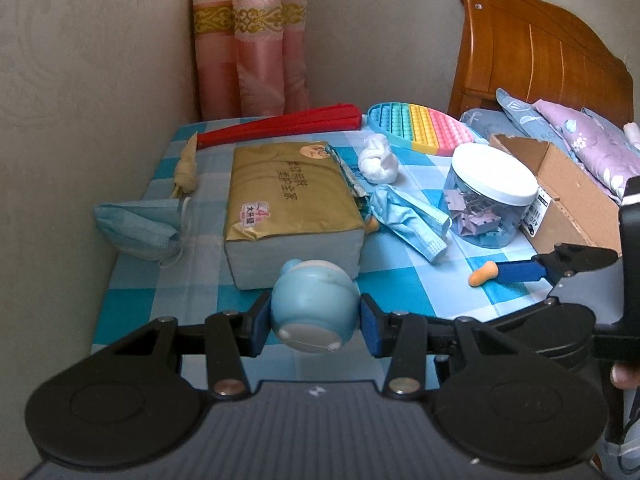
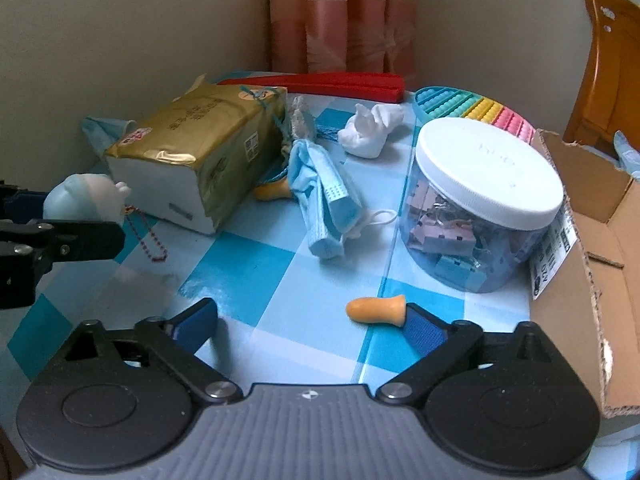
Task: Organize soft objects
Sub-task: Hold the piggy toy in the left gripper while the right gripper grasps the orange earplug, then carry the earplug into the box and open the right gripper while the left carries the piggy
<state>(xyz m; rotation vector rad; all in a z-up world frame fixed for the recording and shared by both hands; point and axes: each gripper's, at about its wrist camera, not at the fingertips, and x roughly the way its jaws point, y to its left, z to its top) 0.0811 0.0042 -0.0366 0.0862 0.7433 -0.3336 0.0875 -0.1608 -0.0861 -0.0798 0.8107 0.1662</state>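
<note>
Left wrist view: low and close over the checked table point(image 1: 132, 308), angled down toward the curtain point(image 1: 248, 60) corner, headboard point(image 1: 532, 48) at right. Right wrist view: further right, nearer the jar point(image 2: 480, 204) and box point(image 2: 592, 240), same heading. Shared: tissue pack point(image 1: 288, 200), masks, jar, earplug point(image 2: 374, 309), curtain.

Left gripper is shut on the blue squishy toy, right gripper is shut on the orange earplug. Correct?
Not quite. The right gripper is open: in the right wrist view the orange earplug lies on the cloth by one pad, ungripped. The left gripper is indeed shut on the blue squishy toy.
</note>
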